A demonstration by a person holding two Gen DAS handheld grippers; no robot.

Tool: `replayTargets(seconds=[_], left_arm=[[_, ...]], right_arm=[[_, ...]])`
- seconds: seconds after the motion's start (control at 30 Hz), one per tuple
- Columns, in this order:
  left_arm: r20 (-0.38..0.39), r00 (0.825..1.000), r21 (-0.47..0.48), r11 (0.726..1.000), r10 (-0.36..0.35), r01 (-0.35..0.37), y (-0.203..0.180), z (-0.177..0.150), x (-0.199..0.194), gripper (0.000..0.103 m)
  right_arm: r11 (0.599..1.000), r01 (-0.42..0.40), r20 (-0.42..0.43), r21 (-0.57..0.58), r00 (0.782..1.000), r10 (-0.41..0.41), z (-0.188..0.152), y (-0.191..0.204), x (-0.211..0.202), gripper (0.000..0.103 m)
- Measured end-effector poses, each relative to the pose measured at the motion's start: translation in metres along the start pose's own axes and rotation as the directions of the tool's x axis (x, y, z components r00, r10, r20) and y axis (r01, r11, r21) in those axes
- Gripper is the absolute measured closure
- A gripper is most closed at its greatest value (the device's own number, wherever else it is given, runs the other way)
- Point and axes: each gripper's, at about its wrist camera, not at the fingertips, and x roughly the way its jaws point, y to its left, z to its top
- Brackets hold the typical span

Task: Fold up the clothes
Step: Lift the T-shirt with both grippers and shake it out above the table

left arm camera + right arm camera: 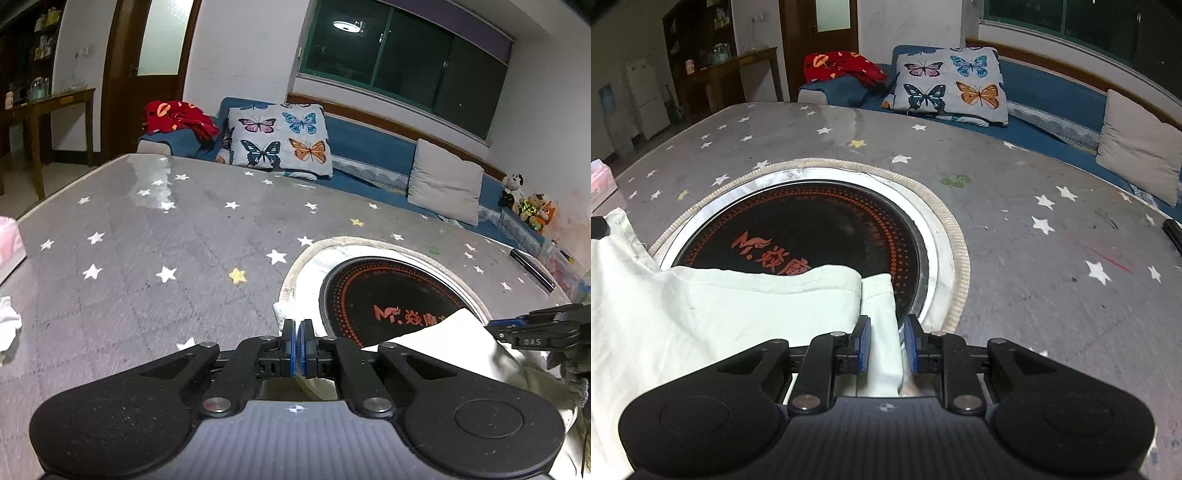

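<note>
Gripping state, left claw (297, 326): blue pads pressed together, a small bit of white cloth corner poking out just past the tips; looks pinched on it.
Right claw (886, 328): pads apart, a fold of the pale garment (720, 314) lying between them; cannot tell if pads touch the fabric.
Garment location: near edge of the table (1034, 295), draped partly over the round black cooktop (820, 221) set in the table middle; spreads left in right wrist view.
Table cover: grey with white and yellow stars.
Background: blue sofa (369, 144), butterfly cushion (280, 136), red cloth (177, 116), plush toys (528, 206).
Left edge: pink tissue box (9, 240).
</note>
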Motion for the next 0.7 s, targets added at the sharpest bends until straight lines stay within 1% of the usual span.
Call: replayTargets(seconds=[0.03, 0.1, 0.13, 0.17, 0.2, 0.3, 0.43, 0.57, 0.7], left_arm=[[0.0, 1.0, 0.003, 1.0, -0.001, 0.001, 0.0, 0.001, 0.001, 0.1], [0.001, 1.0, 0.009, 1.0, -0.003, 0.003, -0.001, 0.004, 0.003, 0.1], [0.0, 1.0, 0.012, 1.0, -0.004, 0.004, -0.002, 0.005, 0.004, 0.1], [0.0, 1.0, 0.014, 1.0, -0.004, 0.004, -0.002, 0.007, 0.006, 0.1], [0.006, 1.0, 0.022, 1.0, -0.002, 0.002, -0.004, 0.013, 0.01, 0.1], [0.026, 1.0, 0.047, 0.999, 0.006, -0.007, -0.01, 0.034, 0.024, 0.1], [0.052, 0.998, 0.081, 0.997, 0.016, -0.02, -0.017, 0.061, 0.042, 0.1], [0.08, 0.997, 0.114, 0.993, 0.025, -0.034, -0.025, 0.089, 0.061, 0.1], [0.119, 0.991, 0.161, 0.984, 0.054, -0.073, -0.039, 0.117, 0.095, 0.1]], right_arm=[[1.0, -0.003, 0.001, -0.003, 1.0, 0.003, 0.001, 0.0, 0.002, 0.085], [1.0, -0.012, 0.004, -0.01, 1.0, 0.012, 0.003, 0.002, 0.006, 0.093], [1.0, -0.023, 0.001, -0.007, 1.0, 0.023, 0.004, 0.002, 0.006, 0.1], [1.0, -0.022, 0.003, -0.003, 1.0, 0.022, 0.005, 0.002, 0.005, 0.101], [1.0, -0.021, 0.005, 0.0, 1.0, 0.021, 0.006, 0.001, 0.004, 0.101], [1.0, 0.021, 0.052, -0.01, 0.998, -0.02, 0.016, -0.006, -0.008, 0.102], [0.995, 0.095, 0.109, 0.025, 0.989, -0.097, 0.04, -0.03, -0.024, 0.102], [0.983, 0.172, 0.168, 0.067, 0.969, -0.181, 0.07, -0.056, -0.034, 0.102], [0.964, 0.241, 0.209, 0.115, 0.943, -0.261, 0.095, -0.082, -0.029, 0.102]])
